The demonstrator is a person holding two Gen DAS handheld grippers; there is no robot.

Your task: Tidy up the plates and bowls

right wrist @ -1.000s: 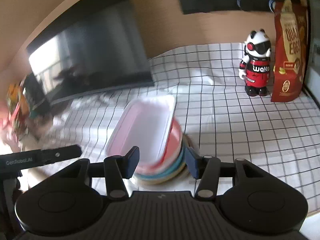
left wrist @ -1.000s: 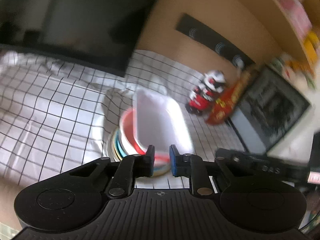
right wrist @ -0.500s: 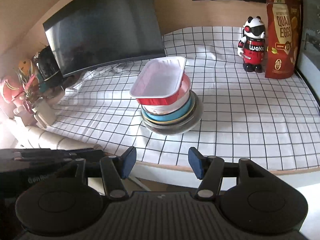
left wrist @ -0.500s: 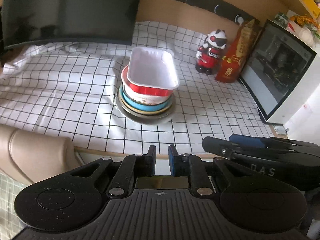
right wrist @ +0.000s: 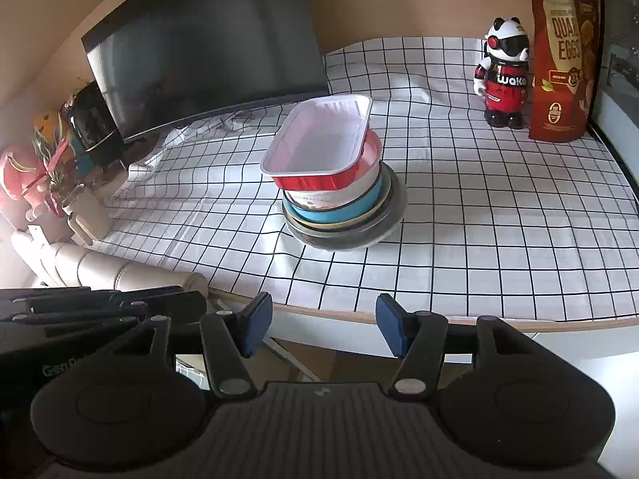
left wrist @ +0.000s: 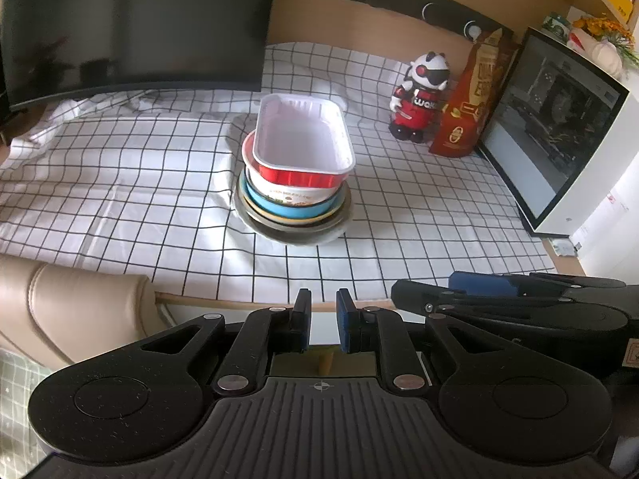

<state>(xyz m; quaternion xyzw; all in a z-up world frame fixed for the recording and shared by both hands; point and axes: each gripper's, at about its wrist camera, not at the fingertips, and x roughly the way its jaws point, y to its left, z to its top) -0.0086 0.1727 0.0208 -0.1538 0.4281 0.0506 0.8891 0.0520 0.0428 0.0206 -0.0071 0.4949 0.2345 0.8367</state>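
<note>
Beige leather cushion [left wrist: 80,299] at far left, below the table [right wrist: 459,321] edge. Black monitor [left wrist: 135,24] stands at the back left on the black-and-white checked tablecloth [left wrist: 120,167].

Centre of table: one stack of dishes. Grey plate [left wrist: 295,231] at the bottom, touching the cloth; yellow-rimmed plate [right wrist: 319,224] on it; blue bowl [left wrist: 287,208] next; white patterned bowl [left wrist: 295,193] above that; red foil tray [left wrist: 303,139] with white inside on top, sitting skewed and overhanging the bowl rim.

Right of the stack, well apart: panda robot figurine [left wrist: 419,97], then a brown quail-egg snack bag [left wrist: 467,115] just beside it, then a white-framed appliance [left wrist: 559,135] at the table's right end.

Left gripper [left wrist: 322,321]: pads nearly together, narrow gap, nothing between them, off the near table edge. Right gripper [right wrist: 323,329]: spread wide, holding nothing, also off the near edge.
</note>
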